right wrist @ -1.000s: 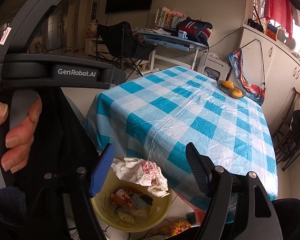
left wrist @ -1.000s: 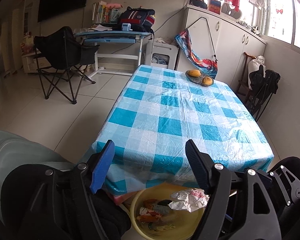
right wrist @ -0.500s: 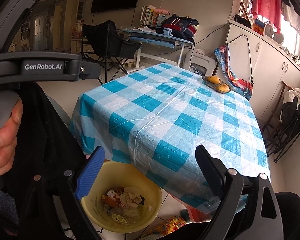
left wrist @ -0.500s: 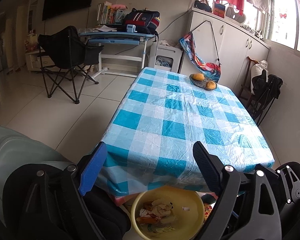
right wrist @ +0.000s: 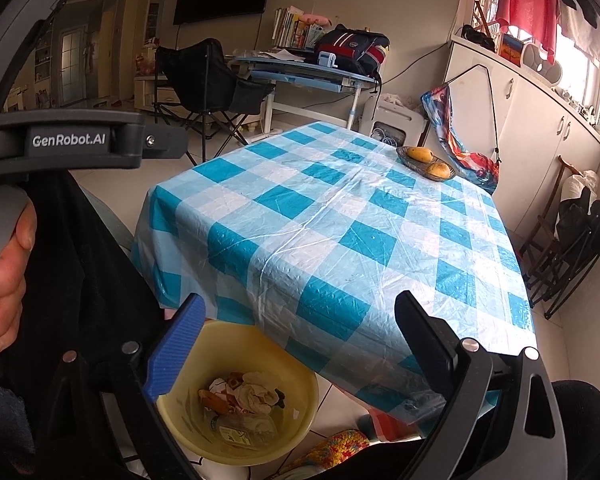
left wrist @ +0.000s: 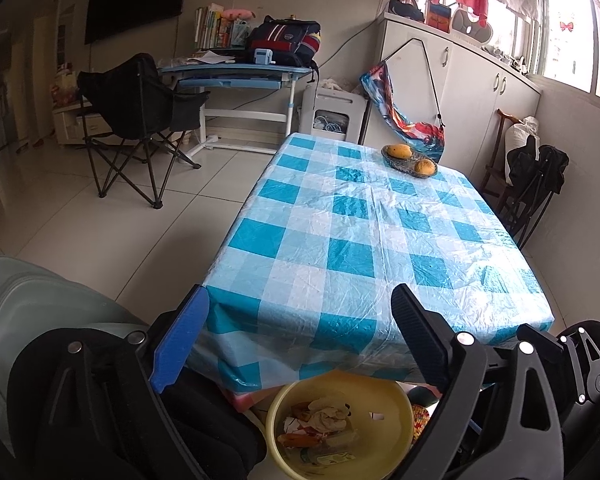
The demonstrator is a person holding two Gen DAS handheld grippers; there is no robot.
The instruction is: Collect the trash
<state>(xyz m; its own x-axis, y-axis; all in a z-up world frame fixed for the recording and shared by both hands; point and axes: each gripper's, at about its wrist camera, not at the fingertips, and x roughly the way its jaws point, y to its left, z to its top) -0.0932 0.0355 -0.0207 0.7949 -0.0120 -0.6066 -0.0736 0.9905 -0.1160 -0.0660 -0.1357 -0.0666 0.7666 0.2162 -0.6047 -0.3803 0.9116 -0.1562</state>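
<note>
A yellow trash bin (left wrist: 384, 404) stands on the floor below the table's near edge, holding crumpled paper and wrappers (left wrist: 324, 420). It also shows in the right wrist view (right wrist: 284, 376) with the same trash (right wrist: 252, 394) inside. My left gripper (left wrist: 300, 312) is open and empty, above the bin at the table's near edge. My right gripper (right wrist: 298, 316) is open and empty, above and right of the bin. The left gripper's body (right wrist: 80, 140) and the hand holding it fill the left of the right wrist view.
The table (left wrist: 364, 232) has a blue and white checked plastic cloth. A basket with two mangoes (left wrist: 410, 158) sits at its far end. A black folding chair (left wrist: 136, 120) and a desk (left wrist: 236, 76) stand at the back left; folded chairs (left wrist: 536, 176) lean at the right wall.
The crumpled white and red paper that hung over the bin between the right gripper's fingers has dropped into it. Both grippers opened wider and lifted up and back.
</note>
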